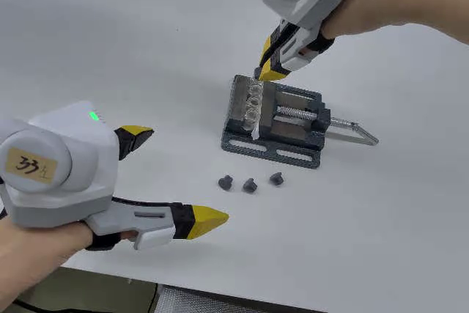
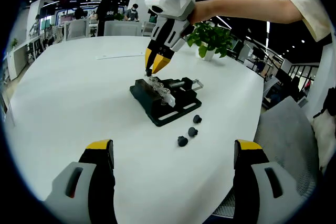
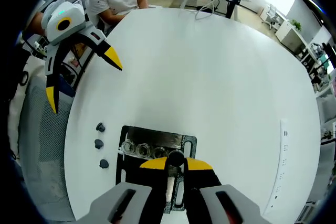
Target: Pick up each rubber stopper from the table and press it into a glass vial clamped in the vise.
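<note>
Left claw [image 1: 183, 174] spread wide; right claw [image 1: 268, 72] pinching stopper [image 3: 176, 157], pointed down.

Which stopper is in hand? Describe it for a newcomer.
Find the dark vise on the white table, glass vials clamped in it. Over the vials, the right hand-held gripper pinches a dark stopper. The other three stoppers lie loose on the table.
</note>
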`<state>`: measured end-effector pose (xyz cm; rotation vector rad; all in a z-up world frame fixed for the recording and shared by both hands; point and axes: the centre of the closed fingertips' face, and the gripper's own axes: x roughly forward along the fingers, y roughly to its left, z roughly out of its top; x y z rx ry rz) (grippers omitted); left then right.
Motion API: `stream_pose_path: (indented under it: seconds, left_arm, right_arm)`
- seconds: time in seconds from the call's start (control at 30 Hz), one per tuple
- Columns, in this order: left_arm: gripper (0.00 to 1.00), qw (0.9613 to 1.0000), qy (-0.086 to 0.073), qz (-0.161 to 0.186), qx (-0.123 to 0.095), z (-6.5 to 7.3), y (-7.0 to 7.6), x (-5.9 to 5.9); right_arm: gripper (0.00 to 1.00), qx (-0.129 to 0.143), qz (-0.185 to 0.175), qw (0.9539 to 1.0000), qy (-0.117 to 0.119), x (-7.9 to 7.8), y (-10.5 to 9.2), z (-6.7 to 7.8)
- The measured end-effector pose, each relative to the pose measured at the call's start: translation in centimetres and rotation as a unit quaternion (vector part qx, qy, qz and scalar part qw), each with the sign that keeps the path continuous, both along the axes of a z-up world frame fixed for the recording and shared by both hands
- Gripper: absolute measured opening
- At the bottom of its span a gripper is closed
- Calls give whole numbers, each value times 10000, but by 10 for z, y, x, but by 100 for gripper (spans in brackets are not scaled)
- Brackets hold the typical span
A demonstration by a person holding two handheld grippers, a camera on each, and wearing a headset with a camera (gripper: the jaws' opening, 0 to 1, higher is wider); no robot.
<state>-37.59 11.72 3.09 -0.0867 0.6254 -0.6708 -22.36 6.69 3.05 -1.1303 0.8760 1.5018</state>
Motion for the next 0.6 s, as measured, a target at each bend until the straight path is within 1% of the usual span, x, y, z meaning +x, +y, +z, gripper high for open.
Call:
stream_pose_path:
  seconds: [0.1, 0.13, 0.23, 0.27, 0.3, 0.33, 0.37, 0.43, 0.47, 0.53, 0.57, 0.6]
  left_arm:
    - [95, 10000, 17, 4, -5, -1, 0, -1]
    - [95, 10000, 23, 4, -2, -1, 1, -2]
    - [94, 10000, 30, 20, -15, -1, 1, -2]
    - [94, 10000, 31, 22, -18, -1, 1, -3]
    - [94, 10000, 30, 25, -22, -1, 1, -3]
    - [94, 10000, 30, 27, -26, -1, 2, -3]
    - [94, 10000, 31, 29, -28, -1, 2, -3]
    - [94, 10000, 29, 41, -32, -2, 3, -3]
    - [94, 10000, 28, 49, -34, -2, 3, -3]
    - [94, 10000, 26, 63, -39, -2, 4, -2]
    - [94, 10000, 20, 72, -38, -2, 5, -1]
    - [94, 10000, 23, 79, -41, -2, 5, -1]
  right_arm:
    - [7, -8, 90, 9999, -44, -1, 1, 1]
    - [7, -12, 184, 9998, -80, -1, 0, 1]
    - [9, -11, 186, 9998, -57, -1, 0, 0]
    - [12, -16, 174, 9998, -54, -2, 0, 0]
    - [17, -34, 198, 9998, -91, -3, -1, 0]
    - [19, -37, 221, 9997, -92, -4, -1, 0]
    - [18, -49, 255, 9996, -96, -3, -1, 1]
    - [16, 12, 268, 9996, -70, -2, 1, 5]
    - [15, 42, 243, 9997, 25, -4, 2, 11]
    - [8, 70, 267, 9995, 138, -6, 4, 17]
    - [6, 61, 237, 9996, 171, -2, 5, 19]
    - [6, 64, 194, 9996, 173, -1, 7, 20]
